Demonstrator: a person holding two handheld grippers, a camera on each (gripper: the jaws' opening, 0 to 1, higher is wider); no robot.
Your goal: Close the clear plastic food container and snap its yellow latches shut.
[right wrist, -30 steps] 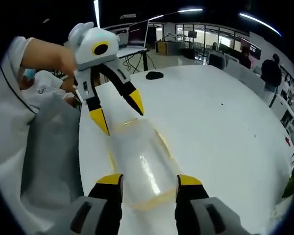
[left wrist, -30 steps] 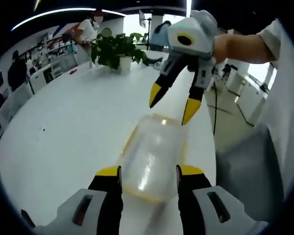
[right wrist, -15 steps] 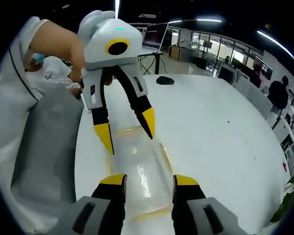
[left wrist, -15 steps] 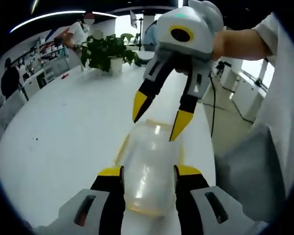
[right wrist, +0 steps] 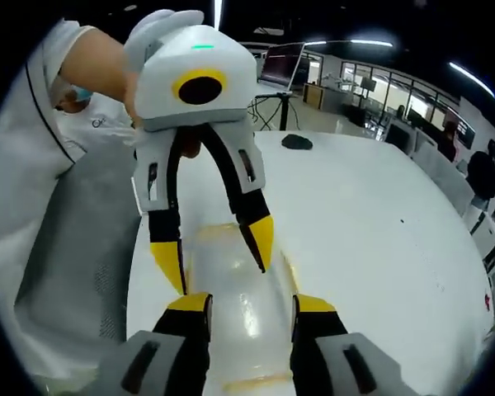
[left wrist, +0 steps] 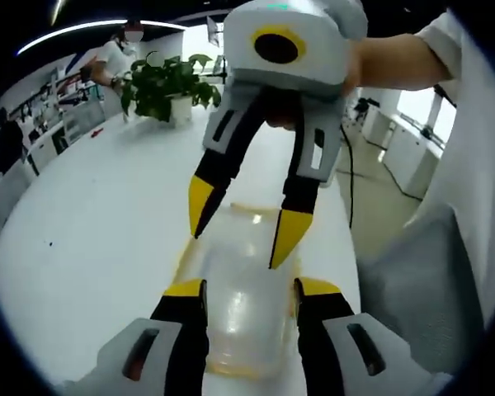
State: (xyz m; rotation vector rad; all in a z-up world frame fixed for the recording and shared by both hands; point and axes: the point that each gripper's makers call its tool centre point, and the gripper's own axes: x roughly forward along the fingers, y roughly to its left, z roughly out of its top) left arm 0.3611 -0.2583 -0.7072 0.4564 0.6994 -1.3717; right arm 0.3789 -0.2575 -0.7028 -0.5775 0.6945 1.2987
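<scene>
One clear container point(left wrist: 243, 309) lies on the white table point(left wrist: 91, 247), its long axis running from my left claw point(left wrist: 246, 290) toward my right claw point(right wrist: 249, 304). Both claws are spread, straddling opposite ends, their tips facing each other.

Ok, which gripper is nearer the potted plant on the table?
Right. In the left gripper view, the right gripper hangs over the container's far end, toward the potted plant; the left gripper straddles its near end, farther from the plant.
</scene>
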